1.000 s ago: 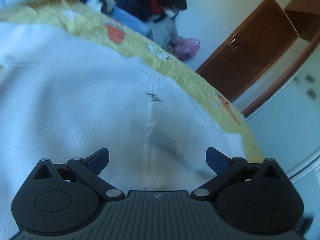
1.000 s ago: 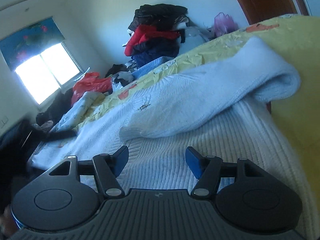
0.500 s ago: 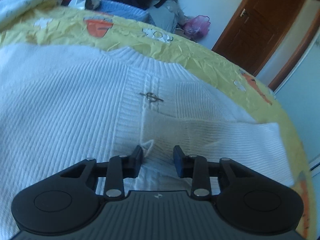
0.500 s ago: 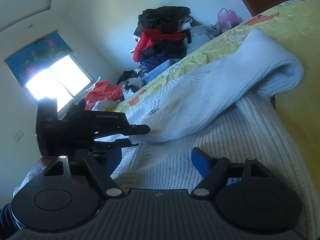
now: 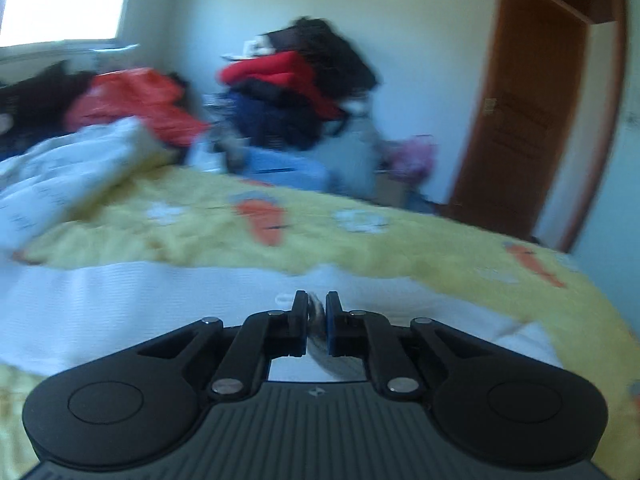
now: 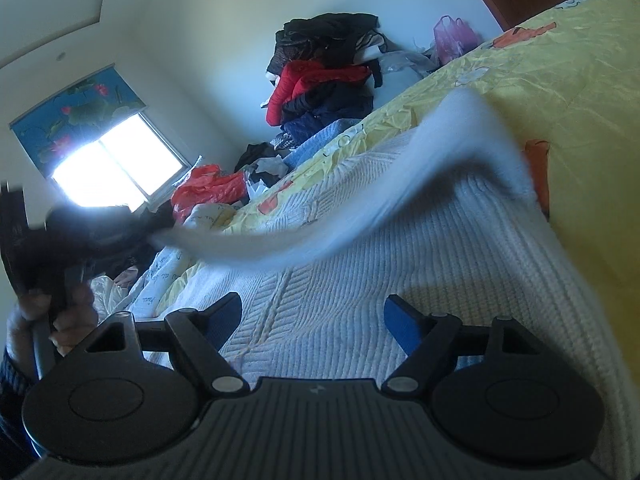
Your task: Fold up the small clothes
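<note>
Left wrist view: sleeve pinched and lifted off the sweater

Left wrist view now looks across the bed toward the door (image 5: 532, 120), where half a second ago it looked down on the knit. The left gripper (image 5: 317, 322), wide open a second ago, has closed fully on a thin fold of white knit: the sleeve (image 6: 360, 208) end. Everything in this view is motion-blurred.

From the right wrist, that sleeve, which lay folded across the sweater (image 6: 400, 300) before, now hangs in a blurred arc from the shoulder at upper right down to the left gripper (image 6: 132, 232), held by a hand (image 6: 56, 312) at the left edge. It is clear of the sweater body below it.

The right gripper (image 6: 312, 320) has barely shifted; its jaws stand wide apart, a little wider than a second ago, with nothing between the blue pads (image 6: 400, 328). It hovers low over the sweater's lower part.

The sweater lies flat on the bed, on a yellow sheet (image 6: 560, 80) printed with orange carrots. Its knit is white, ribbed, with a herringbone panel running up the middle. The sheet is crinkled and slightly shiny.

A pink bag (image 6: 452, 36) sits by the wall, contents unclear. A heap of clothes (image 6: 324, 72), red, black and navy, is piled beside it
</note>
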`<action>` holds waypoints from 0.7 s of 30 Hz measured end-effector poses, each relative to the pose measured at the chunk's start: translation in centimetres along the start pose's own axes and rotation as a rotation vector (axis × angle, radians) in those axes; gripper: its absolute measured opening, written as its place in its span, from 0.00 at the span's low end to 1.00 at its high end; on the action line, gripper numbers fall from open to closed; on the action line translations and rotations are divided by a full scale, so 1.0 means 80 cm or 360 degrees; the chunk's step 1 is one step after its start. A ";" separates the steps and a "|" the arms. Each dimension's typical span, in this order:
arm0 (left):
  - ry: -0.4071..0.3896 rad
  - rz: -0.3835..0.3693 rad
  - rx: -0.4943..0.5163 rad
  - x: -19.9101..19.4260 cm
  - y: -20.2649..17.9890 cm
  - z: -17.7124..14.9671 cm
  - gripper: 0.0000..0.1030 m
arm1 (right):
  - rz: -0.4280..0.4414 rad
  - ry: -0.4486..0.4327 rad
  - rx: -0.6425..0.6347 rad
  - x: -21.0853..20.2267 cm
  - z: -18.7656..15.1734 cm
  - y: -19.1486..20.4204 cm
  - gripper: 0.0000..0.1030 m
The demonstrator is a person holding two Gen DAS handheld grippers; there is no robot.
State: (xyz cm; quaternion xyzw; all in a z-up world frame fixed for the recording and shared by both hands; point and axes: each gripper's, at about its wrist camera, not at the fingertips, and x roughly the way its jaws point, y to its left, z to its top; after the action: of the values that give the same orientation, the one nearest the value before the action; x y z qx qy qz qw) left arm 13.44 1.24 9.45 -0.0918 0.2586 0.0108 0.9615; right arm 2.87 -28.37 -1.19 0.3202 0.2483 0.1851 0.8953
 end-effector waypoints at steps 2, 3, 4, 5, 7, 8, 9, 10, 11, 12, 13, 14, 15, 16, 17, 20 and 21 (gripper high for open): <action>0.0092 0.0069 -0.0054 0.014 0.032 -0.011 0.08 | 0.0000 0.0000 0.0001 0.000 0.000 0.000 0.79; 0.0171 0.0088 -0.0064 0.024 0.046 -0.021 0.08 | 0.0000 0.0001 -0.0001 0.000 0.000 0.000 0.79; 0.0249 0.0102 -0.0046 0.034 0.054 -0.032 0.09 | -0.0001 0.0001 -0.0001 0.000 0.000 0.000 0.79; 0.0329 0.0108 -0.0022 0.044 0.060 -0.044 0.09 | 0.0000 0.0001 0.0000 0.000 0.001 0.000 0.79; 0.0431 0.0133 -0.0024 0.050 0.071 -0.062 0.09 | -0.0002 0.0002 0.0000 -0.001 0.001 0.000 0.79; 0.0398 0.0114 -0.0060 0.043 0.076 -0.066 0.09 | -0.0005 0.0001 0.0002 0.000 0.000 0.001 0.79; 0.0334 0.0120 -0.0110 0.030 0.080 -0.067 0.12 | -0.0006 0.0001 0.0001 0.000 0.000 0.001 0.79; 0.0258 0.0131 -0.0148 0.016 0.081 -0.067 0.18 | -0.0009 0.0001 0.0002 -0.001 0.000 0.001 0.79; 0.0178 0.0125 -0.0161 0.002 0.081 -0.070 0.23 | -0.0018 -0.0003 0.0003 -0.001 0.000 0.002 0.78; 0.0079 0.0107 -0.0148 -0.012 0.075 -0.071 0.37 | -0.0044 -0.0015 -0.0003 -0.004 0.001 0.004 0.79; -0.0010 0.0081 -0.0116 -0.022 0.068 -0.073 0.61 | -0.0084 -0.0027 -0.0036 -0.006 0.004 0.010 0.81; -0.0085 0.0046 -0.0060 -0.029 0.060 -0.075 0.74 | -0.0105 -0.0039 -0.0069 -0.007 0.007 0.015 0.81; -0.0148 0.0026 0.0019 -0.030 0.051 -0.076 0.88 | -0.0115 -0.0057 -0.0111 -0.005 0.014 0.022 0.81; -0.0188 0.0021 0.0106 -0.026 0.041 -0.078 0.88 | -0.0118 -0.0074 -0.0172 0.000 0.026 0.032 0.81; -0.0179 0.0021 0.0165 -0.018 0.032 -0.080 0.88 | -0.0131 -0.0096 -0.0251 0.009 0.041 0.043 0.82; 0.0078 -0.0021 0.0152 0.031 0.017 -0.075 0.88 | -0.0251 -0.0106 -0.0464 0.061 0.085 0.058 0.91; 0.0177 -0.0050 0.0114 0.049 0.018 -0.076 0.88 | -0.0317 -0.0089 -0.0501 0.080 0.096 0.056 0.90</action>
State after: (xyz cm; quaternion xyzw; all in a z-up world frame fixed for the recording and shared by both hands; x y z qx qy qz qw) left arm 13.73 1.44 2.05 -0.0619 0.3104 -0.0185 0.9484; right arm 11.62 -25.66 4.89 0.1550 0.2217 0.1230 0.9548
